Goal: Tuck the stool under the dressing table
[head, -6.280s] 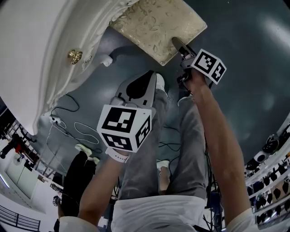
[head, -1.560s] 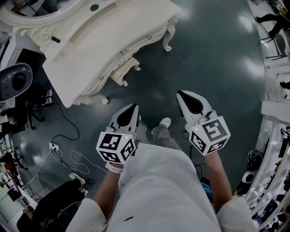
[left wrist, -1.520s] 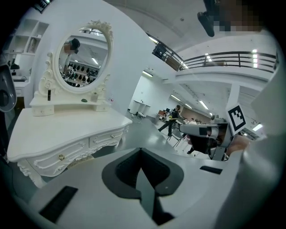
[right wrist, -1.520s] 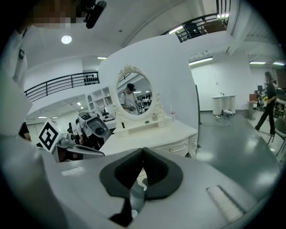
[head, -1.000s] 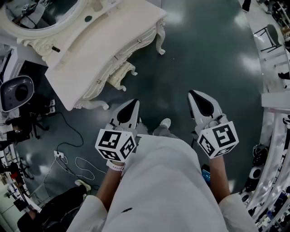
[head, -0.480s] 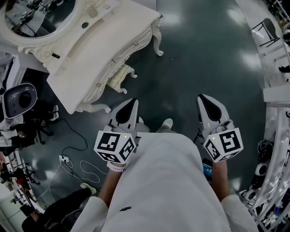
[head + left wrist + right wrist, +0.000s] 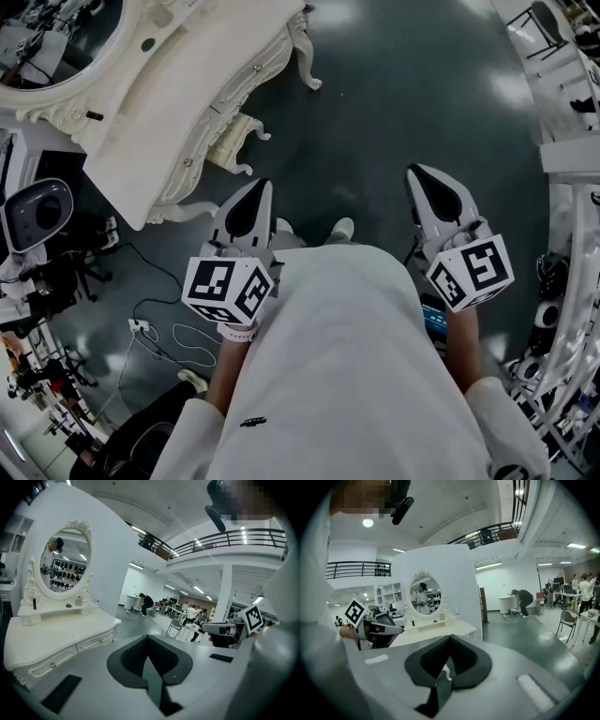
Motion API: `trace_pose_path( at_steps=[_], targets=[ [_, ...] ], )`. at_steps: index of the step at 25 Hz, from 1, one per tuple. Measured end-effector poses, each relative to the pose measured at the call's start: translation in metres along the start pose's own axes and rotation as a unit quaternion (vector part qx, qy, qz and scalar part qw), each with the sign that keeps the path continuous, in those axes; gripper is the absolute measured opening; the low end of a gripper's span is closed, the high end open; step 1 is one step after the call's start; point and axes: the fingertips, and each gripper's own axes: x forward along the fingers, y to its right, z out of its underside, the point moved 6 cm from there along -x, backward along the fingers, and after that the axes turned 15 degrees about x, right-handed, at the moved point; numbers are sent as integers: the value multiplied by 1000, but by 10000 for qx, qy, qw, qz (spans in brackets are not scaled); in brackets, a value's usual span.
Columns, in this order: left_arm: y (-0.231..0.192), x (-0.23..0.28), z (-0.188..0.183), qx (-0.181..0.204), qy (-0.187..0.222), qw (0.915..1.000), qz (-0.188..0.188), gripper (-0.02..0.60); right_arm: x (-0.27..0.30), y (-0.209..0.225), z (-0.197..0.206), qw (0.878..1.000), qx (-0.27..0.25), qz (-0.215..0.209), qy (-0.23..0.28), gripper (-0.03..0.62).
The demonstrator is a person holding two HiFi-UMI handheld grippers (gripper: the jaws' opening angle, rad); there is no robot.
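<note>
Both pairs of tongs were closed on nothing. The left tongs (image 7: pixel 260 185) and the right tongs (image 7: pixel 415 172) hung in front of me over the dark glossy floor (image 7: pixel 403 84), pads pressed together and well apart from the furniture.

The cream carved stool (image 7: pixel 232 142) sat beneath the white carved dressing table (image 7: pixel 159 112), at the upper left of the head view. Only a strip of its apron and one curled leg showed past the front edge of the tabletop. I judged the tuck as good as done, leaving only a check of the fit.

To do that check well, I would look along the table's front and see whether the stool sat square between the table's curved legs. If it needed a nudge, I would press with closed tongs low on the middle of the apron and push straight toward the back, so it slid without twisting or knocking a leg.

The visible strip ran along the table's front, slanting from lower left to upper right in the head view. From that I took the stool's long axis to lie parallel to the front, with its face pointing out toward me — though the seat was hidden, so I could not be sure.
</note>
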Motion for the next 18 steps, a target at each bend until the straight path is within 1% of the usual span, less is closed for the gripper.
trace_pose_path(
  at_steps=[6,14,18],
  targets=[
    [4,6,-3,23,30,10000,17,6,-1,4,-8,9997,-202,-99,-53,11],
    [8,12,-6,16,-6,10000,27,6,-2,11,-11,9999,-49,-123,-37,11],
    [16,24,-8,18,-58,9998,171,6,-2,15,-17,9999,-102,-73,1,11]
  ],
)
